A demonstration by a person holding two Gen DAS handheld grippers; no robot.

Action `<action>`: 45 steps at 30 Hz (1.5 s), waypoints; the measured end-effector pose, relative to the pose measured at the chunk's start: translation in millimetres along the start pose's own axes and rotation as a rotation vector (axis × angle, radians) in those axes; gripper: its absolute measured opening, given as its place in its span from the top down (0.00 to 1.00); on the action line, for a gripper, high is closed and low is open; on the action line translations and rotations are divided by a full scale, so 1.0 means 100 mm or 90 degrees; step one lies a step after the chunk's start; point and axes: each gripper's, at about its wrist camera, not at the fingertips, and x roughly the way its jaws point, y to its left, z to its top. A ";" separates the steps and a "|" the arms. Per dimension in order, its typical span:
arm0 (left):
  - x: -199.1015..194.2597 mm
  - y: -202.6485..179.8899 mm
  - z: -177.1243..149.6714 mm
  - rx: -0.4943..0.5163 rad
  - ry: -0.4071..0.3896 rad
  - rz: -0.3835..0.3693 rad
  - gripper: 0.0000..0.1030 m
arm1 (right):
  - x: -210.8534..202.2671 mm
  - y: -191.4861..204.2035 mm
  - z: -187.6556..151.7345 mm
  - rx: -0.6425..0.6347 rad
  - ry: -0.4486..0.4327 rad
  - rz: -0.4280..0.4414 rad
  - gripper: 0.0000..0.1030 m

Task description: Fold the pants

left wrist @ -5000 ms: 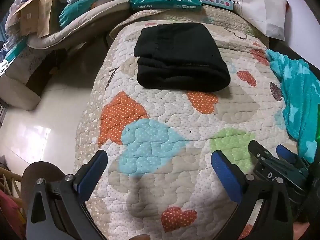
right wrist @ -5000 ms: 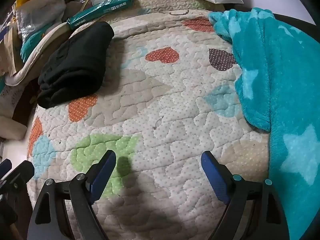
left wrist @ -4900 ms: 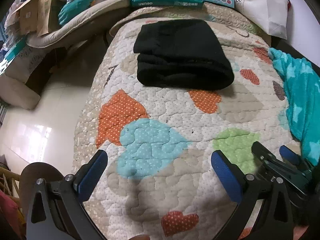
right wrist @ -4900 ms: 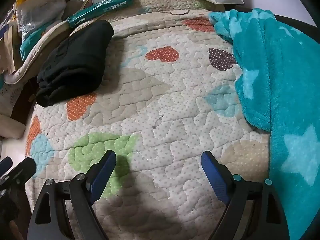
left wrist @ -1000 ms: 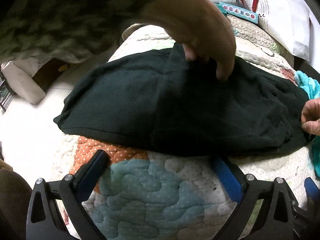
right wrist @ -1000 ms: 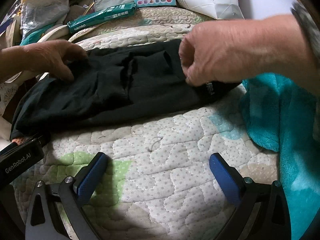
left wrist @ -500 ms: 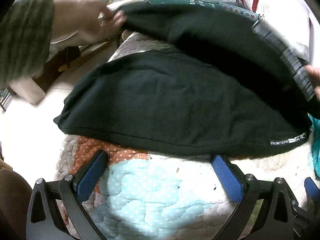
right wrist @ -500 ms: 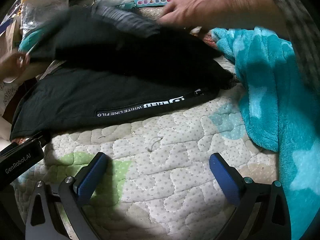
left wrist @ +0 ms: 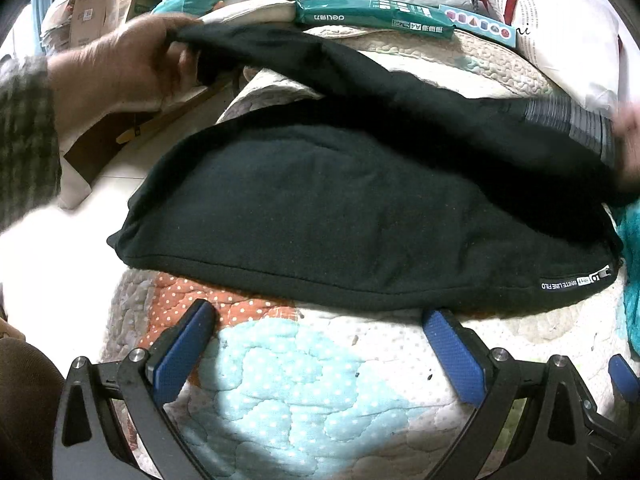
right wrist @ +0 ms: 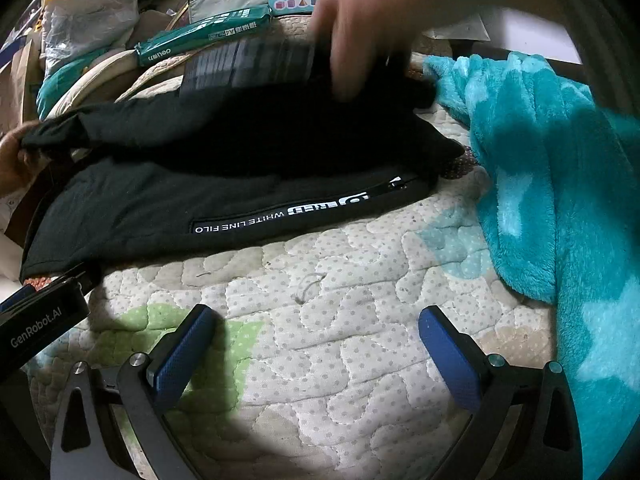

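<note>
Pants (left wrist: 360, 216), folded seconds ago, now lie opened by bare hands (left wrist: 120, 68); both claws (left wrist: 320, 344) (right wrist: 316, 340) rest agape, empty

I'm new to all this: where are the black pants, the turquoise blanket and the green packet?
black pants (left wrist: 360, 216), left wrist view, flat lower leg.
turquoise blanket (right wrist: 532, 152), right wrist view, fluffy middle.
green packet (left wrist: 372, 18), left wrist view, printed face.

Bare heart-patterned quilted bedspread (right wrist: 340, 320) lies open before both grippers, hemmed by spread black fleece pants (left wrist: 340, 220) ahead and a fluffy turquoise blanket (right wrist: 560, 200) rightward.
</note>
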 end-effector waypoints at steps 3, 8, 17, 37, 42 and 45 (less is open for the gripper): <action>0.00 0.00 0.00 0.000 0.000 0.000 0.00 | 0.00 0.00 0.00 -0.001 0.001 -0.001 0.00; 0.00 0.00 0.00 -0.001 0.001 -0.001 0.00 | 0.00 0.01 0.00 -0.002 0.002 -0.003 0.00; -0.01 0.02 -0.01 0.000 0.000 0.000 0.00 | -0.01 0.02 -0.01 0.001 0.001 0.001 0.00; 0.01 0.01 0.01 0.001 0.000 0.000 0.00 | -0.02 0.00 0.01 -0.007 0.002 -0.009 0.00; -0.02 0.04 0.04 0.014 0.012 -0.004 0.00 | -0.01 0.00 0.00 -0.007 0.002 -0.010 0.00; -0.05 0.07 0.05 0.037 0.036 -0.023 0.00 | -0.01 -0.01 0.00 -0.009 0.001 -0.012 0.00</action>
